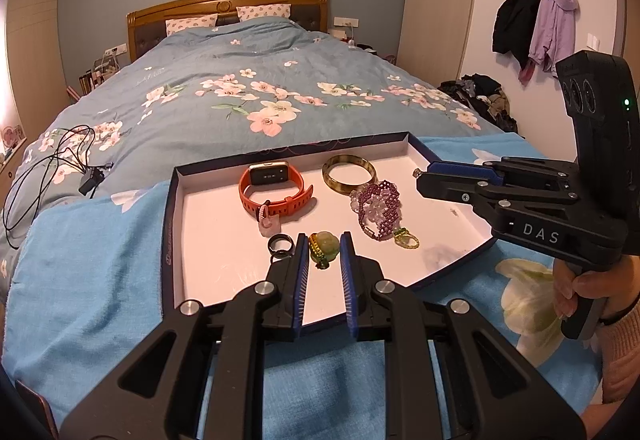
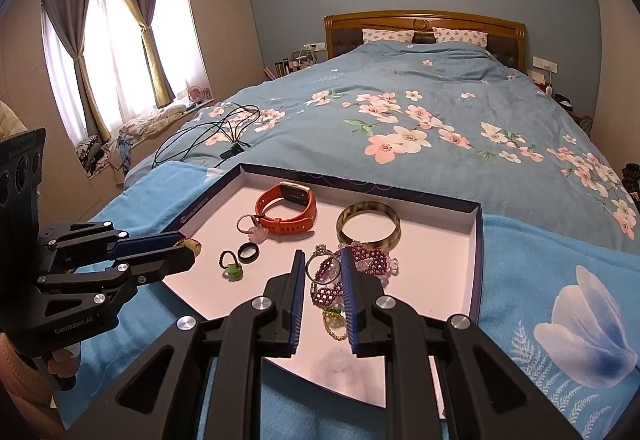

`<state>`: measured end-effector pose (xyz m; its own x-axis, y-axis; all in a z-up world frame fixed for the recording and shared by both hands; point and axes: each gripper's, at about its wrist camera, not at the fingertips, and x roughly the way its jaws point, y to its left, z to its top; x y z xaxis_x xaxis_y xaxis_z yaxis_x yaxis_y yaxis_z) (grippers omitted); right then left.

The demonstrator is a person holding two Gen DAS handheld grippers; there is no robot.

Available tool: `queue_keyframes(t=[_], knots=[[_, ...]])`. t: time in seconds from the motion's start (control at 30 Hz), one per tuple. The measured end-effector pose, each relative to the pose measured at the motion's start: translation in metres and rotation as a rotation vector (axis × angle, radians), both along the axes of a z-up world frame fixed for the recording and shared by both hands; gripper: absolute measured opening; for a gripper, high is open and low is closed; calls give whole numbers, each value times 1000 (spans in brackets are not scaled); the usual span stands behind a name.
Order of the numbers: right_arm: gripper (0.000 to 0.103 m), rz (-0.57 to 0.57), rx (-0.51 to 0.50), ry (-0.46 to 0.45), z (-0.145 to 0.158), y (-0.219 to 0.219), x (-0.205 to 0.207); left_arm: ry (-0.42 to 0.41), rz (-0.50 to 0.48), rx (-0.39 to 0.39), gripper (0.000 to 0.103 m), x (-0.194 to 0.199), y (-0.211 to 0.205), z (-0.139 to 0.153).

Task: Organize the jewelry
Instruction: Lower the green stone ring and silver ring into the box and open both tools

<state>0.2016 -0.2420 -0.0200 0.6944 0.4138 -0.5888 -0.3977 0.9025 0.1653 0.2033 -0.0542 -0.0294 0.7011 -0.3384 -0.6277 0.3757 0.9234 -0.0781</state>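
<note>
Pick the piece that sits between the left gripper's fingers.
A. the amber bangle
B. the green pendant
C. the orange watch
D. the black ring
B: in the left wrist view the green pendant fills the gap between the fingers of the left gripper, while the black ring, the orange watch and the amber bangle lie clear of them.

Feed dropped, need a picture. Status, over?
Left claw shut on jade pendant. Right claw shut on silver ring, over tray. Beaded bracelet crowds right claw.
</note>
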Motion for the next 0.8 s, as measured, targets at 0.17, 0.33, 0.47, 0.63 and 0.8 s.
queue_keyframes(t=[0.17, 0.33, 0.47, 0.63, 0.8], knots=[[16, 0, -15, 8, -2, 2, 6, 18, 3, -1, 16, 6, 1, -5], [16, -2, -31, 17, -2, 5, 10, 33, 8, -5, 16, 9, 2, -9], [16, -1, -41, 26, -4, 6, 12, 39, 13, -2, 16, 12, 3, -10], [16, 0, -50, 38, -5, 10, 16, 42, 16, 2, 16, 13, 1, -11], [16, 2, -59, 44, -6, 12, 18, 56, 21, 11, 16, 19, 0, -15]])
